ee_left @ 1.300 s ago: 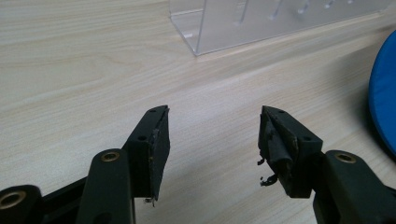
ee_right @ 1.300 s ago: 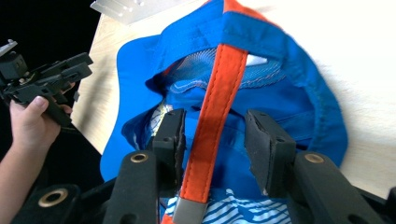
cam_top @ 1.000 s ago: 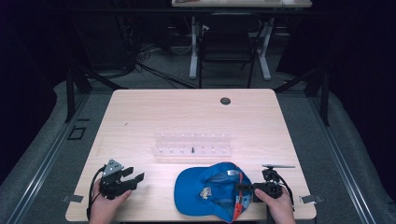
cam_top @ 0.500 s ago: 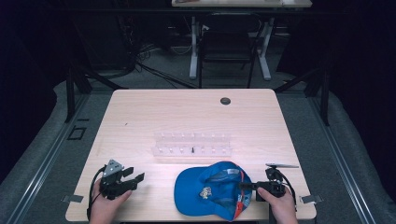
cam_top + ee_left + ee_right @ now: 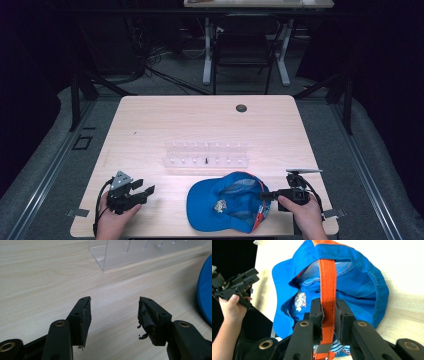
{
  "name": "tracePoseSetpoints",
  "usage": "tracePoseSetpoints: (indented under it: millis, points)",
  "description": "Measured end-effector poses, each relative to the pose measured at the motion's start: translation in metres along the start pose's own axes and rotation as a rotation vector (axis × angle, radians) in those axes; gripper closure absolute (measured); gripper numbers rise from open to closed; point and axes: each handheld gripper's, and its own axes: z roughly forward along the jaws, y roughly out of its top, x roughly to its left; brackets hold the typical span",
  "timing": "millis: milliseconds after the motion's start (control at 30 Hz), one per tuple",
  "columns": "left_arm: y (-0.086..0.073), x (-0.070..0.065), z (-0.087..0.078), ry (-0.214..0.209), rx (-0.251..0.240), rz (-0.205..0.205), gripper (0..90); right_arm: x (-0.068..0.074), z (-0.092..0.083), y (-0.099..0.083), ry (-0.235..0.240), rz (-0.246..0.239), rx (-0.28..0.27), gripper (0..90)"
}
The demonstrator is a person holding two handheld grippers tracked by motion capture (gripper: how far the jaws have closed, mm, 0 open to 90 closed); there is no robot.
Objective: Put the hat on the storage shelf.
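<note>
**A:** Status on the right side?

**B:** My right gripper (image 5: 328, 312) just finished closing. Jaws are pinched on the orange strap (image 5: 327, 280) at the back of the blue cap (image 5: 227, 202), pads pressing it from both sides. A metal buckle shows on the strap below the pads.

**A:** Where's the cap?

**B:** Lying on the wooden table (image 5: 150, 125), near edge, right of centre. Opening faces my right hand (image 5: 302, 215), brim points toward the left one. Mesh lining and a small printed patch show inside.

**A:** Left?

**B:** My left gripper (image 5: 113, 312) has its jaws wide apart, nothing between them, just bare tabletop. It sits low at the near left corner, well apart from the cap. The pads look frayed at the edges.

**A:** Anything else on the table?

**B:** Clear plastic rack (image 5: 206, 154) just beyond the cap, mid-table. Round dark grommet (image 5: 241, 108) near the far edge.
</note>
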Motion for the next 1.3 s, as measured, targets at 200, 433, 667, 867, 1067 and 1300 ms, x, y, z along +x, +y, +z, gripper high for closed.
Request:
tracePoseSetpoints:
  millis: [200,433,667,867,1067,1300]
  points:
    - [0.0,0.0,0.0,0.001,0.0,0.001,44.5,0.013,-0.009,0.012,-0.009,-0.006,0.043,78.0]
    - [0.0,-0.001,0.0,0.0,-0.003,0.001,44.5,0.024,-0.019,0.024,0.008,-0.008,0.077,78.0]
    - [0.0,0.0,0.0,-0.003,0.005,0.003,44.5,0.038,-0.03,0.035,-0.036,-0.016,0.101,78.0]
    - [0.0,-0.002,0.001,-0.004,0.012,0.009,44.9,0.05,-0.039,0.044,-0.05,-0.01,0.106,78.0]
    - [-0.001,-0.002,0.002,-0.005,0.005,0.011,45.0,0.059,-0.048,0.051,-0.059,-0.021,0.138,78.0]
    - [0.0,-0.002,0.001,-0.006,0.012,0.01,45.0,0.069,-0.057,0.057,-0.05,-0.005,0.13,78.0]
